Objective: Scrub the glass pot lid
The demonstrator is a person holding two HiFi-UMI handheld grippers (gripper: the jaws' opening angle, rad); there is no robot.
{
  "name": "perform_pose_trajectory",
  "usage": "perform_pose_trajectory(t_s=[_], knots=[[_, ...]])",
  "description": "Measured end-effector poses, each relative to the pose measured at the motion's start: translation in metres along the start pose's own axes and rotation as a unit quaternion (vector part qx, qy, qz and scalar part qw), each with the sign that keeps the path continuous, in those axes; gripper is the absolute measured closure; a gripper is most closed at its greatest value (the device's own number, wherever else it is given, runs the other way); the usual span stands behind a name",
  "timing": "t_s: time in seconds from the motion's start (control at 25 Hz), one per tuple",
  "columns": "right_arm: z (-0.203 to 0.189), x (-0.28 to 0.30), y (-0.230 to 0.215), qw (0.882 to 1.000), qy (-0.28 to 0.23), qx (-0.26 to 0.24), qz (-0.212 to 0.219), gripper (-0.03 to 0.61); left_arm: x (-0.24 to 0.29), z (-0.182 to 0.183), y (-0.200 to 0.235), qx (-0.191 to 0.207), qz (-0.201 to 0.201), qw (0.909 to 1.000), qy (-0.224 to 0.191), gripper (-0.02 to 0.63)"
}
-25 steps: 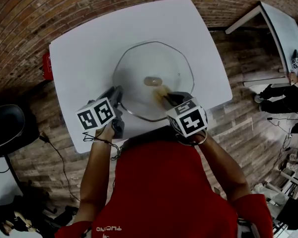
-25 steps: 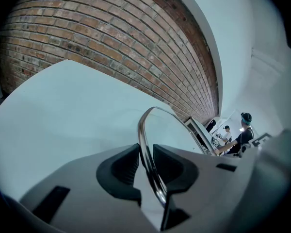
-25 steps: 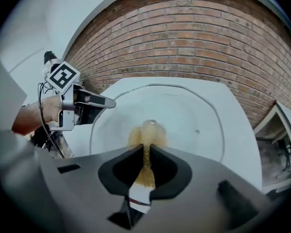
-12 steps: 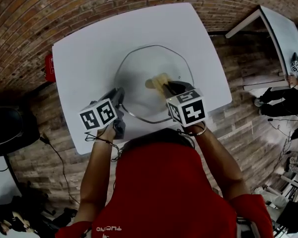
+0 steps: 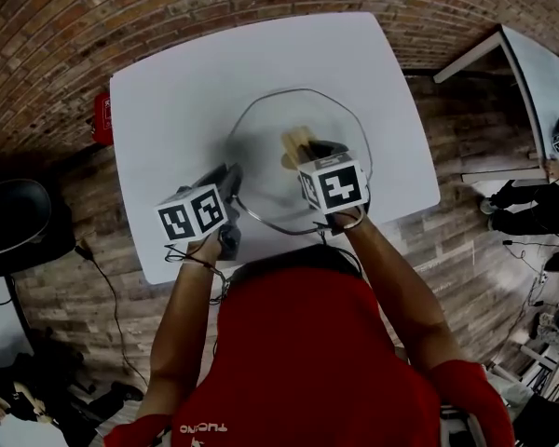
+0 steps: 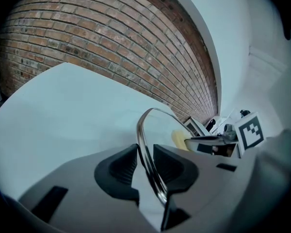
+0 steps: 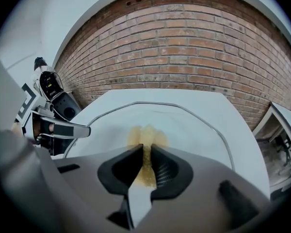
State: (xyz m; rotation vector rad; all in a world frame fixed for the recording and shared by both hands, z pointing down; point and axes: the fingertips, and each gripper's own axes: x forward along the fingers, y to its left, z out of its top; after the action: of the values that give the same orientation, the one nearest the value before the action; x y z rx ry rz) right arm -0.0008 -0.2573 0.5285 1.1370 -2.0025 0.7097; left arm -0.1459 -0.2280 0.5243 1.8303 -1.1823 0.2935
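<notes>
The glass pot lid with its metal rim lies on the white table. My left gripper is shut on the lid's near-left rim, and the rim runs between its jaws. My right gripper is shut on a yellow sponge and presses it on the glass near the lid's middle. In the right gripper view the sponge sits pinched between the jaws, with the lid spread beyond it. The left gripper shows at that view's left.
A red object sits by the table's left edge. A second white table stands at the far right, with a person beside it. A black chair is at the left. Brick floor surrounds the table.
My right gripper has slid the sponge across the glass, away from the person and towards the lid's middle. The left gripper has kept its hold on the rim.
</notes>
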Motion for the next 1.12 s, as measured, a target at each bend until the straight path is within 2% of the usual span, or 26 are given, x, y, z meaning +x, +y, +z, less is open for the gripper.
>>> perform_pose_trajectory(t_s=[0.12,0.2,0.36,0.48,0.56,0.64,0.76,0.96,1.12], knots=[[0.000,0.001,0.004,1.000,-0.007,0.000,0.015,0.516,-0.002,0.002,-0.001,0.005,0.000,1.0000,-0.007,0.497],[0.005,-0.005,0.006,1.000,-0.014,0.001,0.021,0.449,-0.005,0.005,0.000,0.008,-0.001,0.9999,-0.010,0.463],[0.012,-0.023,0.008,0.999,-0.033,0.004,0.035,0.425,-0.020,0.013,0.003,0.020,0.009,0.9995,-0.021,0.439],[0.019,-0.044,0.006,0.997,-0.057,0.008,0.044,0.425,-0.039,0.029,0.001,0.039,0.020,0.9977,-0.052,0.434],[0.030,-0.063,0.006,0.994,-0.091,0.005,0.054,0.425,-0.056,0.049,-0.009,0.063,0.024,0.9933,-0.094,0.435],[0.051,-0.086,0.010,0.986,-0.149,-0.008,0.071,0.425,-0.076,0.072,-0.026,0.097,0.019,0.9842,-0.147,0.436],[0.087,-0.124,0.020,0.964,-0.246,-0.035,0.100,0.425,-0.100,0.100,-0.062,0.153,-0.005,0.9647,-0.214,0.436],[0.127,-0.172,0.036,0.920,-0.365,-0.062,0.129,0.439,-0.125,0.126,-0.116,0.229,-0.029,0.9305,-0.284,0.468],[0.140,-0.196,0.046,0.893,-0.423,-0.077,0.135,0.505,-0.137,0.136,-0.148,0.255,-0.052,0.9091,-0.326,0.530]])
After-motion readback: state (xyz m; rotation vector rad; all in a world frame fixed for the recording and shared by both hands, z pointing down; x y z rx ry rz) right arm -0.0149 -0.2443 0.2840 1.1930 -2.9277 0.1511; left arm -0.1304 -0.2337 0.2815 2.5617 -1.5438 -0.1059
